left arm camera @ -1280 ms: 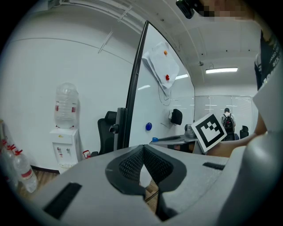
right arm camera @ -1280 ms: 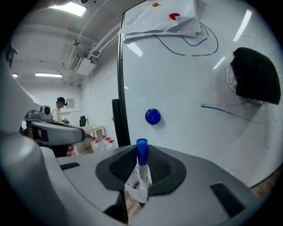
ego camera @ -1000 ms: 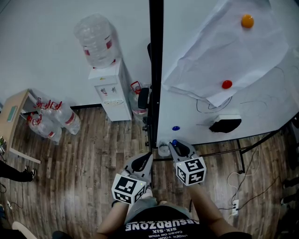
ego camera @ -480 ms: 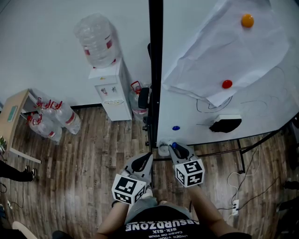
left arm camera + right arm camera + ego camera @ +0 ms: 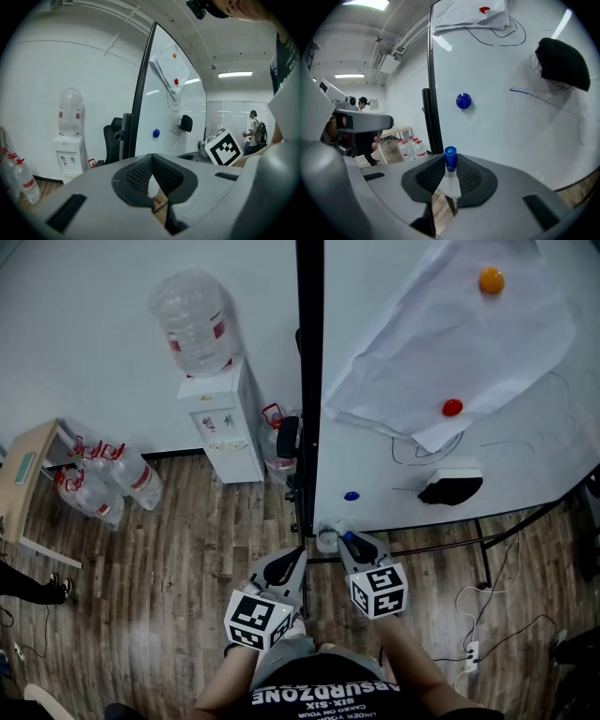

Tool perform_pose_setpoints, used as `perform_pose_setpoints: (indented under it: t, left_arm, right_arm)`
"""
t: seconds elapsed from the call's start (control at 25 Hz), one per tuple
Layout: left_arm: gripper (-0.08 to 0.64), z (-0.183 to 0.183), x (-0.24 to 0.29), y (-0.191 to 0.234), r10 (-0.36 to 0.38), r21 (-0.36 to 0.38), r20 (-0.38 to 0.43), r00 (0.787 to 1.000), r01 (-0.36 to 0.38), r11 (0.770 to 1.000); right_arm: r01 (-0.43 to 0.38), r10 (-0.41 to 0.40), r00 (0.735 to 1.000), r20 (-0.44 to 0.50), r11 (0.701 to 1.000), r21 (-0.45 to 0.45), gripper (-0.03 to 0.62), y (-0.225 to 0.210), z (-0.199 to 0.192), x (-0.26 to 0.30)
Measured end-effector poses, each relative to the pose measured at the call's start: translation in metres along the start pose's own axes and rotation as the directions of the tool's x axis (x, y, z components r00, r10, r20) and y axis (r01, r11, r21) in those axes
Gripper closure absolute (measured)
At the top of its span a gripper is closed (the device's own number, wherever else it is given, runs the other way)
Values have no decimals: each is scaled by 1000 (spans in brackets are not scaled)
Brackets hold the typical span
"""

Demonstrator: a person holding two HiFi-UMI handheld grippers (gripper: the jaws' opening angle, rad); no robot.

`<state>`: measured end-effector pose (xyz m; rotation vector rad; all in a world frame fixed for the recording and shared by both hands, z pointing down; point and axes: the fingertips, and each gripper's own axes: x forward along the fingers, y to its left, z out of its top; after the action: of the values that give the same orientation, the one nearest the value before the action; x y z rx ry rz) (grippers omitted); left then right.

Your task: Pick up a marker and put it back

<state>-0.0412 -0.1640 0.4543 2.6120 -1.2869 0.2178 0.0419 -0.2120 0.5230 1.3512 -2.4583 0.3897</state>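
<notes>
Whiteboard (image 5: 412,465) ahead. My left gripper (image 5: 294,559): jaws together, empty, idle. My right gripper (image 5: 450,177): clenched on the blue-capped marker (image 5: 450,158), cap up, near the board's lower edge. Step, as I judge: marker in hand. Next: set it back there steadily, then loosen.

Cannot see marker (image 5: 450,169) below upper barrel: buried in right gripper (image 5: 450,161). Lose whiteboard (image 5: 525,474) past top, right frame edges.

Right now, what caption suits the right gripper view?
The right gripper grips a blue-capped marker facing the whiteboard.
</notes>
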Motion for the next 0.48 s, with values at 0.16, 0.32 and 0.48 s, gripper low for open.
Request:
perform_pose_setpoints:
  t: [0.16, 0.32, 0.48]
  left_arm:
    - [552, 1, -2, -3, -1, 2, 2, 1000, 1, 1000]
    - [552, 0, -3, -4, -1, 3, 3, 1000, 1, 1000]
    - [552, 0, -5, -6, -1, 2, 3, 1000, 1, 1000]
  right_arm:
    - [-1, 1, 1000, -10, 1000, 0, 523, 3, -4, -2]
    - [1, -1, 1000, -16, 1000, -6, 522, 3, -8, -3]
    - [3, -3, 1000, -22, 1000, -19, 523, 5, -10, -4]
